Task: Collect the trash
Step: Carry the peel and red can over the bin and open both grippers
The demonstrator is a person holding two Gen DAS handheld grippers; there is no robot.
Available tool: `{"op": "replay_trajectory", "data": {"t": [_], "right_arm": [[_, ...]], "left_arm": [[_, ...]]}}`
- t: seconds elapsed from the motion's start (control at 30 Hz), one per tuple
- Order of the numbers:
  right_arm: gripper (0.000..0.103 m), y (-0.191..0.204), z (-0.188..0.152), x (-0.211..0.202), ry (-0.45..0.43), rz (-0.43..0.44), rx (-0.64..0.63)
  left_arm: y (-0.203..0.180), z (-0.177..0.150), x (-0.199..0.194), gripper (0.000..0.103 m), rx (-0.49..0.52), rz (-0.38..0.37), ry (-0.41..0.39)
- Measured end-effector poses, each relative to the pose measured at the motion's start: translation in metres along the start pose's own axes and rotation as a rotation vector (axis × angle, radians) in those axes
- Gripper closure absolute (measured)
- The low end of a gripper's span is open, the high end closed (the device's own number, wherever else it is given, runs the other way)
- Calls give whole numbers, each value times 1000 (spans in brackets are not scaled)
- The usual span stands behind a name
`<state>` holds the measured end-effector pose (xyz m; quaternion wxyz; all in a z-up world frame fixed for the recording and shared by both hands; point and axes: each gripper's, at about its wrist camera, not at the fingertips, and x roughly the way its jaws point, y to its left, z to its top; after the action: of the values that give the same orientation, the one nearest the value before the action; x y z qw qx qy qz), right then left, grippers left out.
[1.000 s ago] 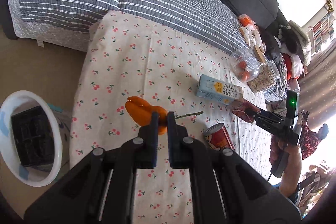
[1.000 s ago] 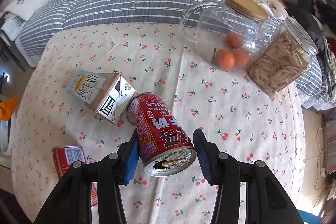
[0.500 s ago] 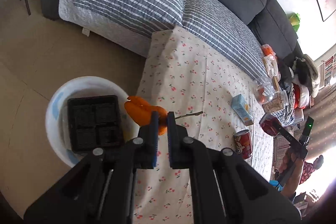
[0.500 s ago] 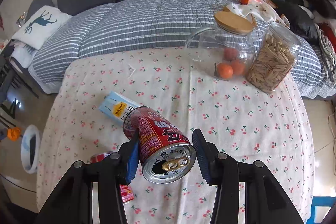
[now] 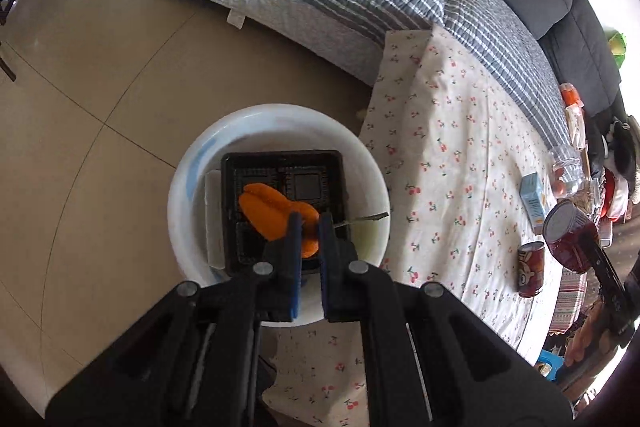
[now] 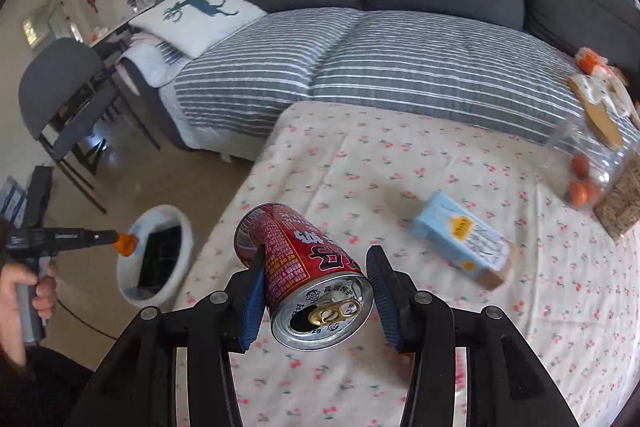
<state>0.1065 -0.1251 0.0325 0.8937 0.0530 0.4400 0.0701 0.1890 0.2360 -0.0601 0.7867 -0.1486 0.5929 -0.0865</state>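
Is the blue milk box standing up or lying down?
Lying down. The blue milk box rests flat on its long side on the cherry tablecloth.

A tray (image 5: 280, 167) lies in the bin (image 5: 192, 163) beside the table (image 5: 460, 163).

The left gripper (image 5: 309, 227), clamped on the orange peel (image 5: 272, 213), is now over the white round bin (image 5: 182, 187) instead of the table. The right gripper (image 6: 316, 281) has lifted the red drink can (image 6: 310, 277) higher above the cherry-print tablecloth (image 6: 440, 167).
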Motion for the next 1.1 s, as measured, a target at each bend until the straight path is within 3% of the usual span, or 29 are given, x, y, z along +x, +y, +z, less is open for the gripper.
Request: {"op": "replay_trajectory", "data": {"t": [0.2,0.27,0.3,0.33,0.47,0.57,0.77,0.93,1.1], "right_arm": [[55,110,-1,56,48,68,-124],[55,141,-2,80,67,81,-147],[55,152,-3,90,74,88,-151],[55,163,-4,101,85,99,-153],[55,197,-6,139,110,83,-165],[55,210,-6,155,105,79,-154],[53,223,-11,171,52,57,-142],[52,232,-25,182,78,41,-218],[51,223,-30,176,81,47,-209]], "left_arm": [[18,2,20,94,-36,63,39],[22,1,24,85,-56,78,60],[23,2,24,74,-60,88,71],[25,4,22,70,-63,96,63],[34,7,7,70,-98,92,-1],[41,9,2,70,-136,51,-9],[32,14,-2,70,-115,48,-35],[28,16,-2,70,-105,33,-31],[22,15,-5,70,-94,24,-40]]}}
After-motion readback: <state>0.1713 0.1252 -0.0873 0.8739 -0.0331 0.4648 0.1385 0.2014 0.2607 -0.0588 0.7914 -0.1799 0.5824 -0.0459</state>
